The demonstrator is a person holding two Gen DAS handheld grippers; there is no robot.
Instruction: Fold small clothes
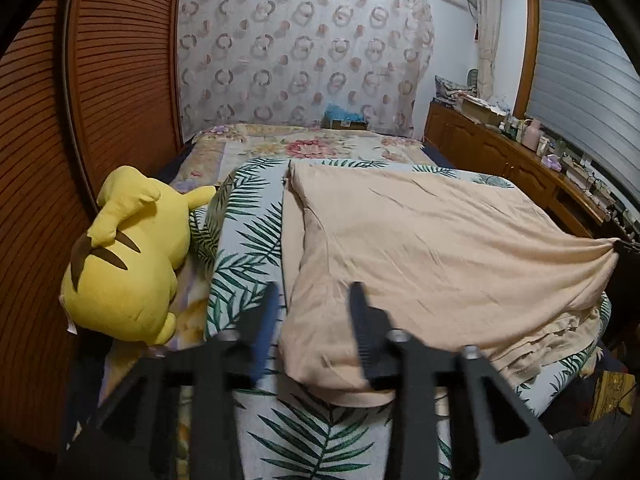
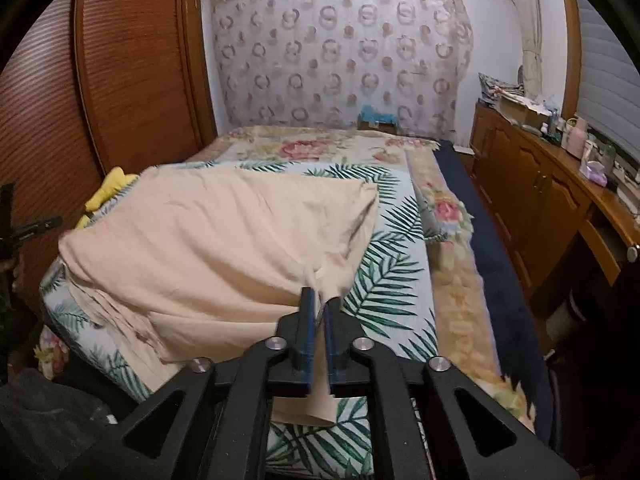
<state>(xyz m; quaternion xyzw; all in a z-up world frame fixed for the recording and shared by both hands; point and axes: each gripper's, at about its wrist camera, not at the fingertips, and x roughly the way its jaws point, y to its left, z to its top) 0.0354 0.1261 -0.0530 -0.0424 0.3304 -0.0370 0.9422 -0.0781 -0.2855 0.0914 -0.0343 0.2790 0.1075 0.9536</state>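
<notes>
A beige garment lies spread on the leaf-print cover of the bed. My left gripper is open, its jaws astride the garment's near left edge, just above the cloth. The garment also shows in the right wrist view. My right gripper is shut on the garment's right corner, which bunches between the fingers and hangs below them. That corner is pulled taut at the right edge of the left wrist view.
A yellow plush toy lies at the bed's left side against a wooden louvred wardrobe. A floral blanket covers the far bed. A wooden cabinet with bottles stands at the right.
</notes>
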